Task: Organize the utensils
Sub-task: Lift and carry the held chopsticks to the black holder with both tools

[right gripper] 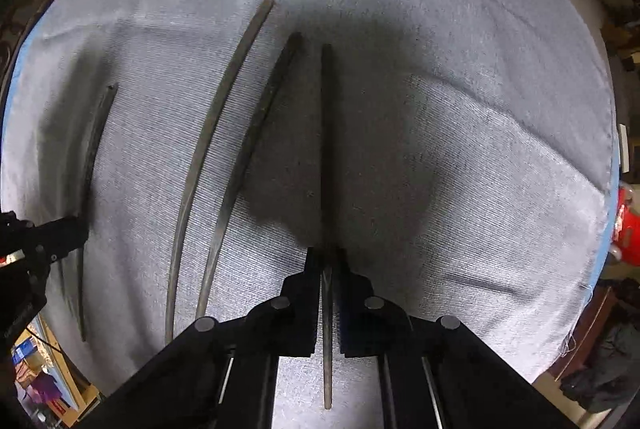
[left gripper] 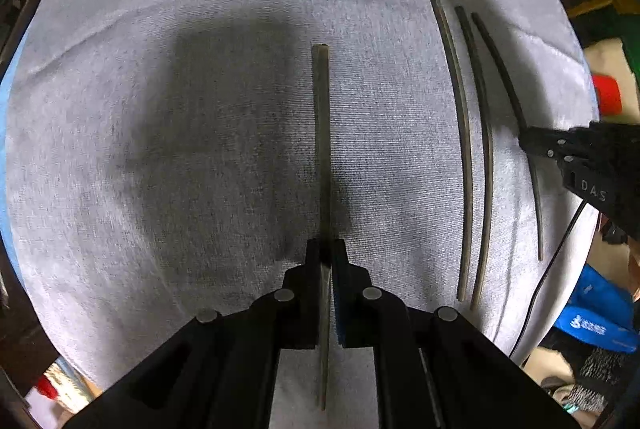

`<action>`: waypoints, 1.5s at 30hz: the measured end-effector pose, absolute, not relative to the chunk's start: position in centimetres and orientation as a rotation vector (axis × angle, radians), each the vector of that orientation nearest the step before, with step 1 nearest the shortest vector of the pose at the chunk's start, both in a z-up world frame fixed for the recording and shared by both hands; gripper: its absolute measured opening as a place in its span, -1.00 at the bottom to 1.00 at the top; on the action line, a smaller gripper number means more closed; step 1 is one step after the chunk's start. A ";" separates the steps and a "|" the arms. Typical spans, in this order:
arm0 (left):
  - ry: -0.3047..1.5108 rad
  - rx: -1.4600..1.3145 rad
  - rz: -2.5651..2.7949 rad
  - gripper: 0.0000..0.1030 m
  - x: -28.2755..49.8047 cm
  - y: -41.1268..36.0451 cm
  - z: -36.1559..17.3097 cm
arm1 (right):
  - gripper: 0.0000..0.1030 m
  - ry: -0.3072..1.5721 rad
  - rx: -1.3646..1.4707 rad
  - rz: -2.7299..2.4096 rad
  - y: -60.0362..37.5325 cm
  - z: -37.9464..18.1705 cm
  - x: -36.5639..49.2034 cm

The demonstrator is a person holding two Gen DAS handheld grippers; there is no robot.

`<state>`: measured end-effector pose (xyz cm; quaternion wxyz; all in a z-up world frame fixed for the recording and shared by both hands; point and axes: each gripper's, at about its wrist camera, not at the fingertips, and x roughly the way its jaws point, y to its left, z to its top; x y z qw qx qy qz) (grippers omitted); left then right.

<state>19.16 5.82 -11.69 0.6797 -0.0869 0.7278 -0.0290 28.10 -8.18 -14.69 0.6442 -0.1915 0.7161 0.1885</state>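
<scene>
Several dark chopsticks are over a grey towel point(left gripper: 200, 109). My left gripper point(left gripper: 326, 249) is shut on one chopstick point(left gripper: 321, 133), which points straight ahead just above the towel. My right gripper point(right gripper: 328, 257) is shut on another chopstick point(right gripper: 326, 133), and shows at the right of the left wrist view point(left gripper: 524, 139). Two loose chopsticks point(left gripper: 466, 133) point(left gripper: 486, 149) lie side by side on the towel between the two held ones; they also show in the right wrist view point(right gripper: 208, 149) point(right gripper: 248, 149). My left gripper point(right gripper: 80, 229) shows at the left edge there, with its chopstick point(right gripper: 94, 149).
The towel point(right gripper: 480, 149) has folds at the far side and right. Beyond its edges are a red object point(left gripper: 608, 95), a blue bag point(left gripper: 596, 317), a black cable point(left gripper: 552, 269) and room clutter.
</scene>
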 end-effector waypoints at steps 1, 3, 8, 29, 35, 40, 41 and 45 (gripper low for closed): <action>1.642 -0.183 -0.062 -0.86 19.5 5.7 -11.7 | -0.86 1.636 -0.444 0.428 -8.3 -14.7 28.2; 1.656 -0.163 -0.048 -0.86 20.3 5.3 -11.7 | -0.86 1.646 -0.466 0.431 -7.9 -15.1 28.8; 1.640 -0.125 -0.042 -0.89 20.8 4.4 -11.5 | -0.88 1.651 -0.478 0.437 -6.9 -15.3 29.7; 1.223 -0.444 -0.004 -0.89 11.1 7.2 -4.7 | -0.88 1.343 0.129 0.476 -23.2 -7.4 23.0; 1.049 -0.503 0.014 -0.89 7.2 8.2 -0.9 | -0.88 1.207 0.240 0.501 -25.9 -3.4 19.1; 0.914 -0.529 0.058 -0.89 4.6 8.2 2.1 | -0.88 1.083 0.327 0.505 -27.7 -0.6 16.0; 0.891 -0.537 0.062 -0.89 4.4 8.4 2.8 | -0.88 1.054 0.344 0.504 -28.0 0.0 15.3; 0.814 -0.550 0.072 -0.89 3.3 8.1 4.0 | -0.88 0.949 0.403 0.515 -29.0 2.6 12.8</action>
